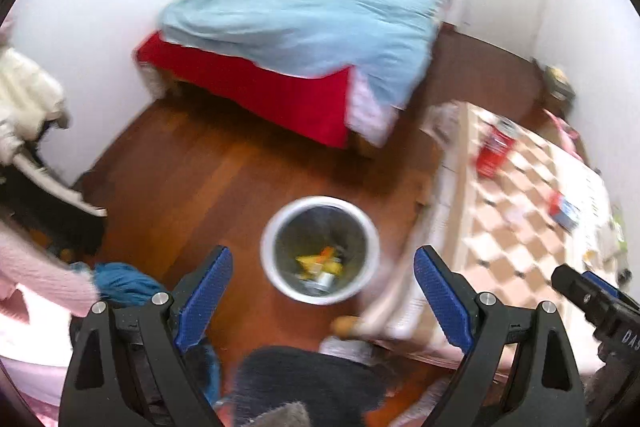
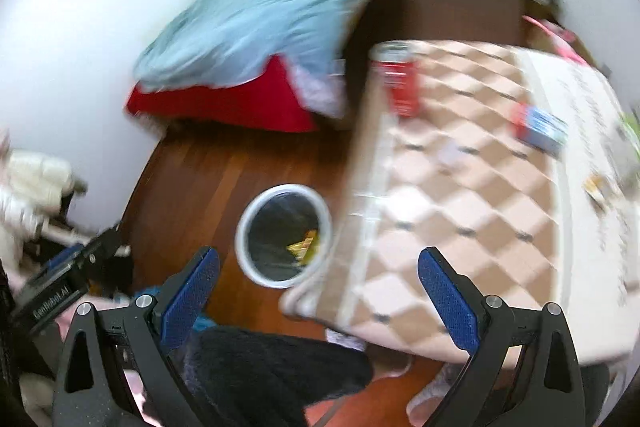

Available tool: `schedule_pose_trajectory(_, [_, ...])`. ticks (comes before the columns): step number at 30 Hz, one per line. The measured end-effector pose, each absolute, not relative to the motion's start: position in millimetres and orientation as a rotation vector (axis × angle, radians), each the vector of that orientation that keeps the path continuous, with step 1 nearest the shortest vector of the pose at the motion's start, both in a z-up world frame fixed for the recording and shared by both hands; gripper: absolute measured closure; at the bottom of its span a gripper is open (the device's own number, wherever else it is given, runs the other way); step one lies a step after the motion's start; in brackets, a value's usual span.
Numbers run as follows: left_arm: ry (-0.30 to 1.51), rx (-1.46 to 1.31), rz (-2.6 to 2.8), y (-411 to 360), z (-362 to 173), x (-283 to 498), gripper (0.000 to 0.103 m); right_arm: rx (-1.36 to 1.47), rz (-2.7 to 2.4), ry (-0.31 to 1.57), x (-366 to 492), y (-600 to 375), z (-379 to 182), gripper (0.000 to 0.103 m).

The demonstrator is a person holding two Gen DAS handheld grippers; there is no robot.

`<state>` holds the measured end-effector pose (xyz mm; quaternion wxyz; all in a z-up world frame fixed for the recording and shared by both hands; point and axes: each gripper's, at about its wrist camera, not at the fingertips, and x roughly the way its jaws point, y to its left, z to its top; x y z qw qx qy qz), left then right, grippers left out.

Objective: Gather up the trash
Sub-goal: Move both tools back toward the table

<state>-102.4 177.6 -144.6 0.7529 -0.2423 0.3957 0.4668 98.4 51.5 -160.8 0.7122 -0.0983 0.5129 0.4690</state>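
Above the bin (image 1: 320, 249) | left gripper (image 1: 323, 297) and right gripper (image 2: 319, 297) both spread wide, empty | red can (image 2: 396, 83) on table (image 2: 460, 227) beside bin | approach can level, grip mid-body

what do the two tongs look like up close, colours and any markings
Both match: the left tongs and right tongs have black angular frames with triangular cut-outs, silver round bolts at the joints, and flat fingers faced with textured blue pads. Seen from the other camera, the left body carries white lettering, blurred but seemingly "GenRobot.AI"; the right body shows "DAS" cut off at the edge.
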Motion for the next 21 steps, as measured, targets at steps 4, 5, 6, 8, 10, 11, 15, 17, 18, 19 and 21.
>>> schedule_pose_trajectory(4, [0.936,-0.530,0.884,148,-177,-20,0.010,-0.164,0.828,1.161,168,-13,-175,0.002])
schedule_pose_trajectory(5, [0.952,-0.528,0.855,140,-186,1,0.010,-0.164,0.763,1.163,189,-32,-181,0.002])
schedule_pose_trajectory(6, [0.969,-0.527,0.832,132,-194,21,0.010,-0.166,0.715,1.165,207,-46,-185,0.002])
schedule_pose_trajectory(8, [1.011,-0.520,0.784,116,-214,67,0.010,-0.178,0.587,1.169,249,-82,-199,0.002])
schedule_pose_trajectory(10, [1.057,-0.513,0.741,101,-231,107,0.010,-0.189,0.487,1.182,285,-111,-213,0.002])
schedule_pose_trajectory(11, [1.079,-0.511,0.718,94,-239,125,0.010,-0.199,0.436,1.189,306,-127,-224,0.002])
schedule_pose_trajectory(15, [1.160,-0.478,0.635,60,-266,188,0.010,-0.222,0.321,1.243,368,-164,-265,0.002])
schedule_pose_trajectory(17, [1.197,-0.448,0.599,45,-277,218,0.010,-0.225,0.327,1.266,387,-173,-282,0.002])
schedule_pose_trajectory(18, [1.212,-0.438,0.584,39,-282,230,0.010,-0.222,0.338,1.272,395,-174,-290,0.002])
schedule_pose_trajectory(19, [1.227,-0.432,0.567,33,-286,241,0.010,-0.222,0.360,1.279,400,-174,-296,0.003])
schedule_pose_trajectory(21, [1.247,-0.419,0.543,24,-293,258,0.010,-0.252,0.382,1.300,409,-170,-311,0.016])
